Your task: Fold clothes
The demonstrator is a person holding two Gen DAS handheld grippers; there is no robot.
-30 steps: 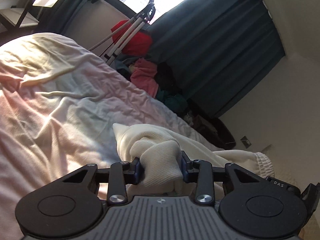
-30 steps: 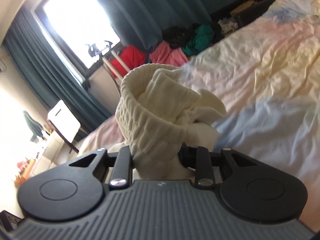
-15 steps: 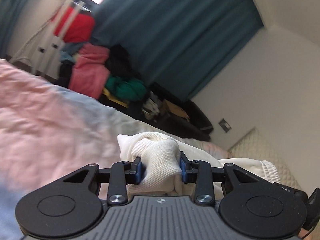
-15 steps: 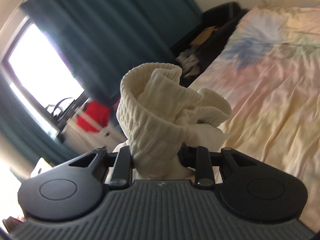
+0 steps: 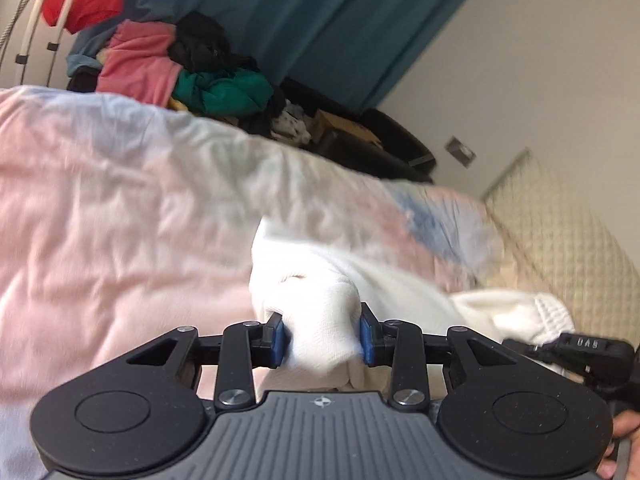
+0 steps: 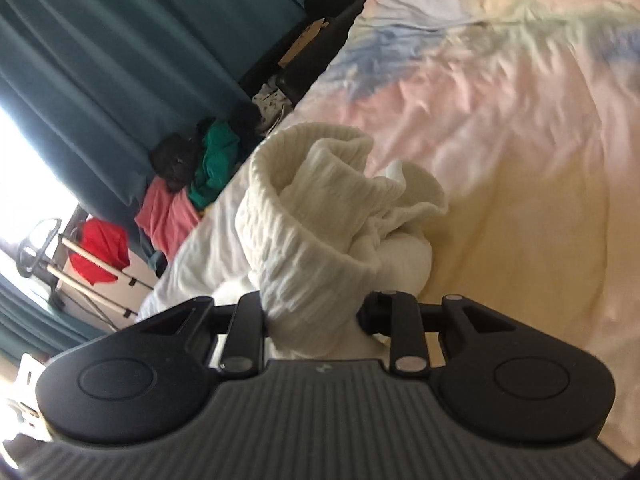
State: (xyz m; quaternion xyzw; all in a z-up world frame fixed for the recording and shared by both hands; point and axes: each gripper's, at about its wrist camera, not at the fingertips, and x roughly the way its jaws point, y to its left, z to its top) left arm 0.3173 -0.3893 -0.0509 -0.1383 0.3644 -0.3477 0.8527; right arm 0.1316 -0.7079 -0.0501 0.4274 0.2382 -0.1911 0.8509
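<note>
Your left gripper (image 5: 322,340) pinches a bunched fold of the cream ribbed-knit garment (image 5: 360,280) between its blue pads (image 5: 276,340), held low over the rumpled pastel pink-and-blue bedspread (image 5: 120,220). Your right gripper (image 6: 316,316) is clamped on a ribbed cuff of the same garment, which bulges above its fingers and hides the pads. Beyond the bed edge lies a heap of pink, green and black clothes (image 5: 192,68), against a dark teal curtain (image 5: 300,12). Both views are motion-blurred.
</note>
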